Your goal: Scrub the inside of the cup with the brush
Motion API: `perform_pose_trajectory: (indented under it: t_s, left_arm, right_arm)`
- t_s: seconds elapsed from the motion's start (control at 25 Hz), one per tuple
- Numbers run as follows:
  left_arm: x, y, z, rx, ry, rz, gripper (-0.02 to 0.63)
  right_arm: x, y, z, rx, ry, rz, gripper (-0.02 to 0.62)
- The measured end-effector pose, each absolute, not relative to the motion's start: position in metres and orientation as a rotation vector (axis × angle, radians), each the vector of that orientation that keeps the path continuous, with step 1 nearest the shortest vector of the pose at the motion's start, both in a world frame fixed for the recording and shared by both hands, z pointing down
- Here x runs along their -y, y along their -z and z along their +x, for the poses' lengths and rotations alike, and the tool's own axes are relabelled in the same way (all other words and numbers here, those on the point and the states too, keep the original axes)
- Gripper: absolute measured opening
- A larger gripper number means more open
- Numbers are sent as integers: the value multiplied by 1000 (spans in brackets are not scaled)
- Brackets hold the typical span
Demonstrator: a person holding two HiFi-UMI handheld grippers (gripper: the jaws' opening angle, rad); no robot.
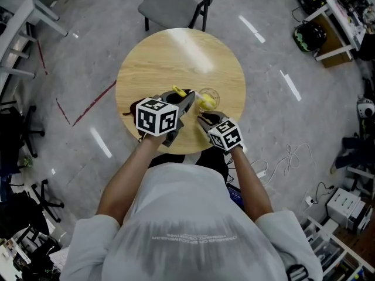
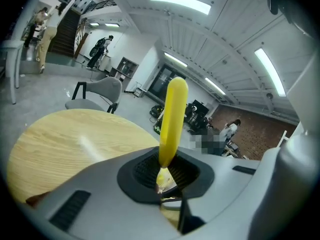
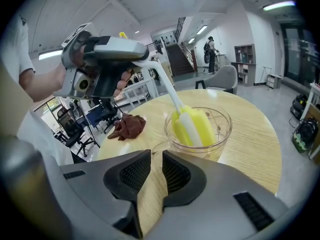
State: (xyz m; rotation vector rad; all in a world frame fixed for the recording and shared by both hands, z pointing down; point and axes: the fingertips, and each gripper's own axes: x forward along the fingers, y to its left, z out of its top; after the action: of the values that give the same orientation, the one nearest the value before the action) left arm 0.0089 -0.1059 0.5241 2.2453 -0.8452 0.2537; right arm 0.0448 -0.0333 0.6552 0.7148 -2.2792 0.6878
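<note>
A clear glass cup [image 3: 210, 134] stands on the round wooden table [image 1: 176, 57], near its front edge. The brush's yellow sponge head [image 3: 192, 126] is down inside the cup [image 1: 207, 100]. My left gripper [image 1: 188, 98] is shut on the brush's yellow handle [image 2: 172, 124] and holds it tilted over the cup. It shows from the front in the right gripper view as the left gripper [image 3: 107, 54]. My right gripper [image 3: 156, 159] sits just in front of the cup, jaws almost together. The glass handle [image 3: 156, 146] runs in between their tips. In the head view the right gripper [image 1: 202, 119] touches the cup's near side.
A crumpled brown cloth [image 3: 129, 126] lies on the table left of the cup. A grey chair [image 1: 176, 2] stands beyond the table's far edge. Office chairs and cluttered shelves ring the floor around it.
</note>
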Motion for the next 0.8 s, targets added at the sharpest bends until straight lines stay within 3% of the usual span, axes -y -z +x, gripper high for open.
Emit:
perform_pose_trajectory:
  t_s: [0.28,0.8]
  left_arm:
    - [105,-491,-3,877,-108,2226,54]
    - [103,-508,19,876,-210,2269,52]
  right_arm:
    - [32,-655,39,2287,-693,725,92]
    - [29,-662,37,2250,-582,656,43]
